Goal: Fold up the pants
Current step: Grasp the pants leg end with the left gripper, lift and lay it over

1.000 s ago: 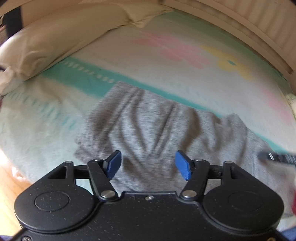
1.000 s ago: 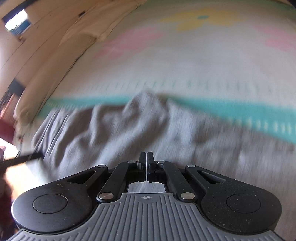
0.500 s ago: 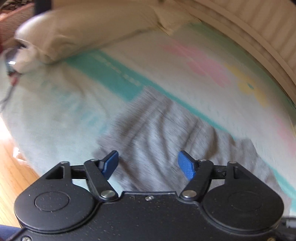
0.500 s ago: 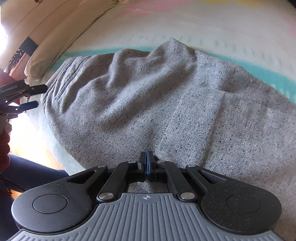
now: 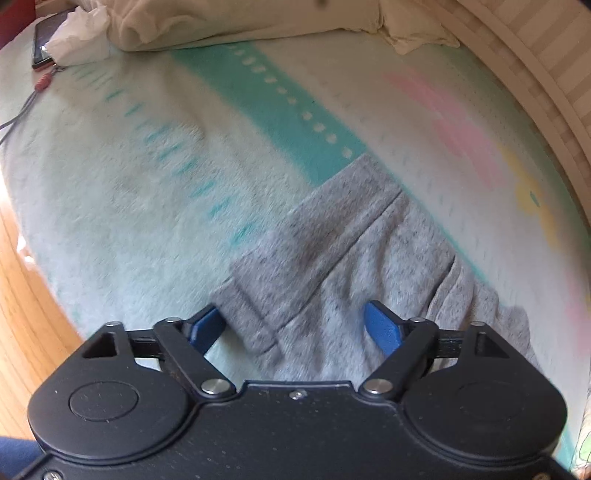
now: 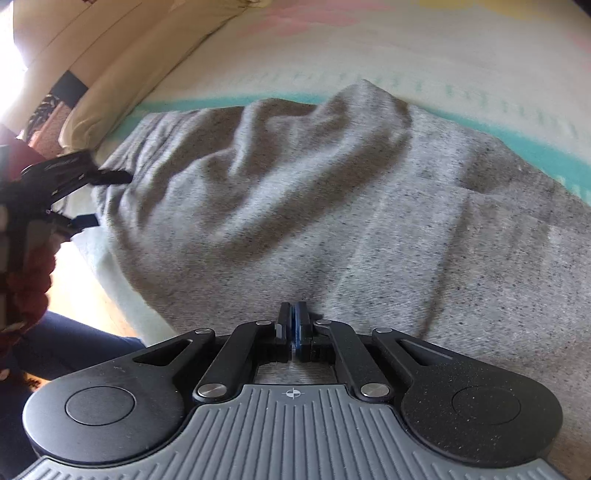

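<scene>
Grey marl pants [image 5: 351, 240] lie crumpled on a bed with a pale blanket [image 5: 129, 184] that has a teal stripe. My left gripper [image 5: 291, 317] hovers low over the near corner of the waistband [image 5: 258, 295]. Its blue-padded jaws are opening wide, with that corner between them but not pressed. The right wrist view shows the left gripper [image 6: 99, 199] at the pants' [image 6: 295, 184] left edge. My right gripper [image 6: 293, 325] is shut, tips right over the grey cloth near a crease. I cannot tell whether any fabric is pinched.
Cream pillows [image 5: 240, 18] line the head of the bed, beside a crumpled white tissue [image 5: 79, 37], a phone [image 5: 42, 48] and a cable [image 5: 22, 110]. The wooden floor [image 5: 22, 295] lies past the bed's near edge. A person's blue trouser leg [image 6: 55, 350] and red sleeve [image 6: 22, 258] are at the left.
The left gripper rolled, sank and slid left along the pants to the waistband corner, its jaws spreading wider. The right gripper dropped closer to the cloth, then held still, shut.
</scene>
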`<state>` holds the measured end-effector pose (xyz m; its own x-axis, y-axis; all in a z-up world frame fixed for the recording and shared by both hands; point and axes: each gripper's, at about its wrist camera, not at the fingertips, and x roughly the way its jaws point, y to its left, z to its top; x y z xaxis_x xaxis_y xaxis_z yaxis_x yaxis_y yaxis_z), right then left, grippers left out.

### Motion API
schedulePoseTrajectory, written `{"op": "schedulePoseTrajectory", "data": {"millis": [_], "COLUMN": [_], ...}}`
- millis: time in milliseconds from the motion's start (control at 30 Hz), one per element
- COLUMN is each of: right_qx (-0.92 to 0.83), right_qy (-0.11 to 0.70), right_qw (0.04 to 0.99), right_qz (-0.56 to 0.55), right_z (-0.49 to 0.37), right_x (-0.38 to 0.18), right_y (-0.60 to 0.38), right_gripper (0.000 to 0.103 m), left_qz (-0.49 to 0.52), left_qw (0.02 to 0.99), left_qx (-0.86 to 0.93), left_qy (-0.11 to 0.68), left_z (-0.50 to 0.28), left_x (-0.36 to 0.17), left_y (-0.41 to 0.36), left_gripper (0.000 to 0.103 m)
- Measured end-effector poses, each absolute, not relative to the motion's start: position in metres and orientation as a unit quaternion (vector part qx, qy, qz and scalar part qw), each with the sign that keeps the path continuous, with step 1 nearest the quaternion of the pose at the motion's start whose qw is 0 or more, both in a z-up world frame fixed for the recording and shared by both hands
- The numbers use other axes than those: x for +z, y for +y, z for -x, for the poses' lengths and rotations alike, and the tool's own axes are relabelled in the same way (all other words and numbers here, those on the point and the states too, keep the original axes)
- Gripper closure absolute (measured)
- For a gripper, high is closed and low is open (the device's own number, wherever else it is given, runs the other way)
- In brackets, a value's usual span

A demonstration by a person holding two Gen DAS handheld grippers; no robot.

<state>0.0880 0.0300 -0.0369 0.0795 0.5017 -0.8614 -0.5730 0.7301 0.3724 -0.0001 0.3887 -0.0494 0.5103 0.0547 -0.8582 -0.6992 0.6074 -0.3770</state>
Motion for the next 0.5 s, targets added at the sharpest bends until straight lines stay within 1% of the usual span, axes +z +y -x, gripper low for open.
{"op": "schedulePoseTrajectory", "data": {"millis": [67, 133, 200, 233, 267, 333, 367, 400, 433, 500], "right_qx": [0.381, 0.387, 0.379, 0.373, 0.367, 0.362, 0.363, 0.367, 0.372, 0.375], "right_qy": [0.556, 0.539, 0.533, 0.534, 0.537, 0.547, 0.555, 0.563, 0.570, 0.584], "right_qw": [0.738, 0.749, 0.757, 0.759, 0.759, 0.755, 0.749, 0.741, 0.732, 0.718], "right_qz": [0.023, 0.012, -0.003, -0.008, -0.011, -0.008, -0.002, 0.007, 0.018, 0.046], "right_z": [-0.087, -0.088, -0.094, -0.097, -0.099, -0.099, -0.097, -0.092, -0.086, -0.074], "right_x": [-0.026, -0.014, -0.007, -0.006, -0.007, -0.013, -0.017, -0.022, -0.028, -0.042], "right_y": [0.028, 0.021, 0.012, 0.007, 0.003, -0.001, -0.001, 0.001, 0.003, 0.011], "right_gripper": [0.100, 0.100, 0.100, 0.100, 0.100, 0.100, 0.100, 0.100, 0.100, 0.100], "left_qz": [0.385, 0.398, 0.417, 0.421, 0.420, 0.436, 0.440, 0.435, 0.430, 0.415], "left_qw": [0.787, 0.788, 0.785, 0.784, 0.784, 0.787, 0.788, 0.792, 0.798, 0.811], "left_qx": [0.234, 0.230, 0.231, 0.235, 0.238, 0.217, 0.218, 0.219, 0.216, 0.211], "left_qy": [0.422, 0.408, 0.395, 0.391, 0.390, 0.379, 0.371, 0.367, 0.364, 0.355], "left_z": [-0.005, -0.007, -0.008, -0.006, -0.005, -0.003, 0.000, 0.001, 0.002, 0.002], "left_x": [-0.052, -0.053, -0.055, -0.054, -0.053, -0.053, -0.051, -0.047, -0.042, -0.031], "left_y": [0.392, 0.396, 0.400, 0.401, 0.402, 0.405, 0.405, 0.404, 0.402, 0.395], "left_gripper": [0.012, 0.012, 0.017, 0.031, 0.048, 0.059, 0.069, 0.069, 0.072, 0.074]}}
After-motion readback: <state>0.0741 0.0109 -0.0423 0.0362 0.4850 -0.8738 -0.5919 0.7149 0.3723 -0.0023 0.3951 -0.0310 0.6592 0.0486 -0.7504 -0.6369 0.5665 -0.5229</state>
